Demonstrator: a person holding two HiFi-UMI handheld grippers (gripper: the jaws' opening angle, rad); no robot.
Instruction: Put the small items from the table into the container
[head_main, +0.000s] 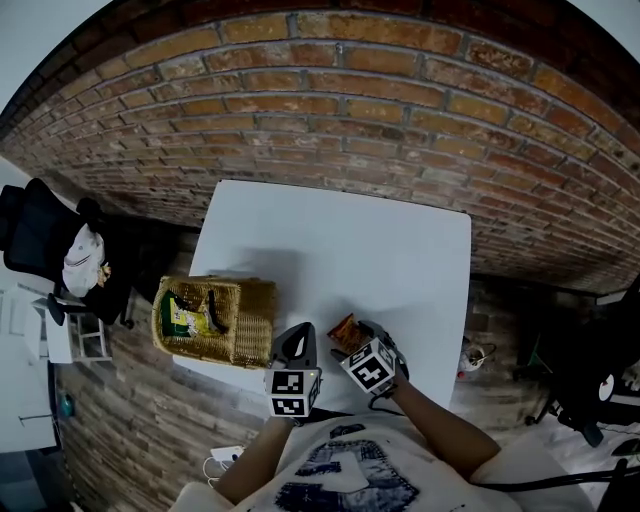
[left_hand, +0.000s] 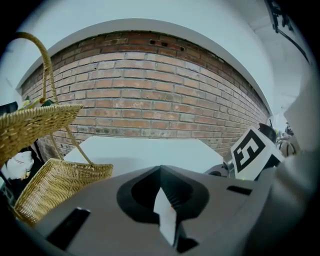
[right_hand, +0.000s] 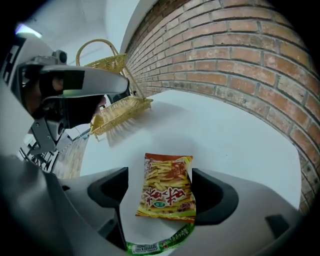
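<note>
R gripper (right_hand: 160, 172) is spread wide over the snack bag (right_hand: 166, 187). The bag lies flat on the surface (head_main: 340, 250) between its jaws, not pinched. L gripper (left_hand: 161, 170) is pressed together, holds nothing. Basket (head_main: 240, 320) stands at left edge of surface, w/ a green packet (head_main: 185, 315) inside.

**A bare brick workroom, not a home**

The place looked like a studio or test space: a rough red brick wall (head_main: 330, 110) rose behind a plain white square table (head_main: 400, 250), and brick-patterned flooring (head_main: 140, 410) lay beneath. A black office chair (head_main: 35, 235) stood at one side, dark equipment on stands (head_main: 590, 380) at the other.
</note>
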